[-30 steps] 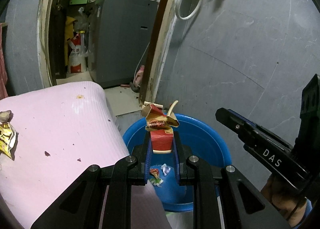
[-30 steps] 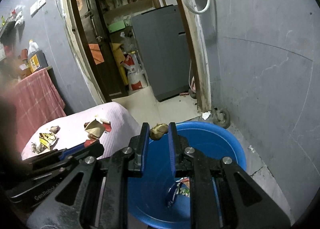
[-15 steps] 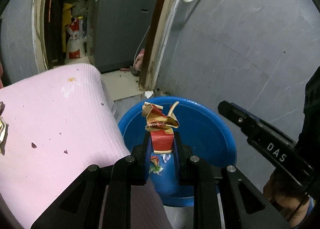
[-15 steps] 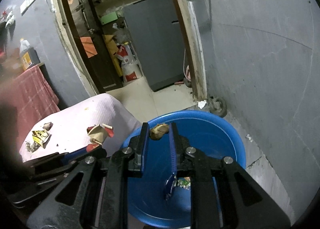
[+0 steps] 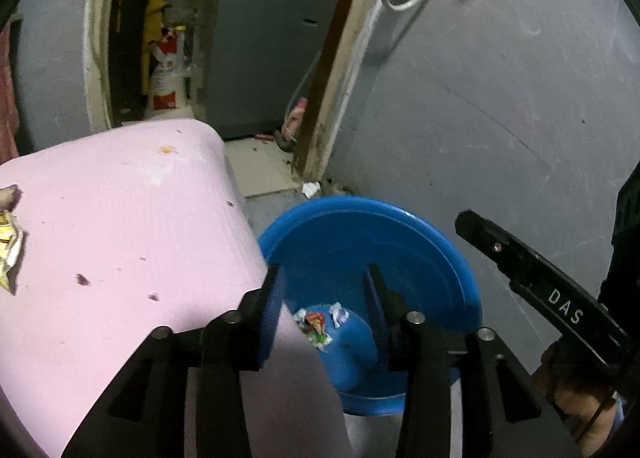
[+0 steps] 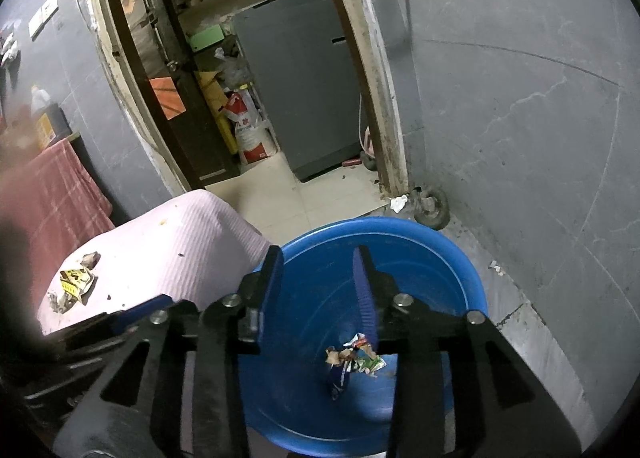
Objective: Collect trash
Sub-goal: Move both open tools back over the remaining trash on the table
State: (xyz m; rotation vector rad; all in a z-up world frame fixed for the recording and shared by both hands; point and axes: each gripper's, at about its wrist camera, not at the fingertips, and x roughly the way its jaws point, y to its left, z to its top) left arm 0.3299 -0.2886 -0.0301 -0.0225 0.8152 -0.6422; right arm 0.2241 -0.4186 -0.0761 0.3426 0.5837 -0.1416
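A blue plastic basin (image 5: 420, 242) (image 6: 420, 254) sits on the floor beside a pink-covered table (image 5: 120, 226) (image 6: 188, 246). My left gripper (image 5: 324, 290) is open and empty above the basin's near left rim. My right gripper (image 6: 318, 278) is open and empty above the basin. Crumpled wrappers (image 5: 316, 324) (image 6: 352, 358) lie in the basin's bottom. A yellow wrapper (image 5: 8, 254) (image 6: 74, 284) and a small brown scrap (image 6: 90, 258) lie at the table's left end. The right gripper's body (image 5: 540, 290) shows in the left wrist view.
A grey wall (image 6: 520, 98) rises right of the basin. An open doorway (image 6: 248, 58) behind leads to a grey appliance (image 6: 296, 98) and sacks. A small wheel (image 6: 432, 206) and white scrap (image 6: 398, 202) lie on the floor by the door frame.
Both grippers have opened. The red-and-brown carton left the left gripper and the brown scrap left the right gripper; more trash now lies in the basin.
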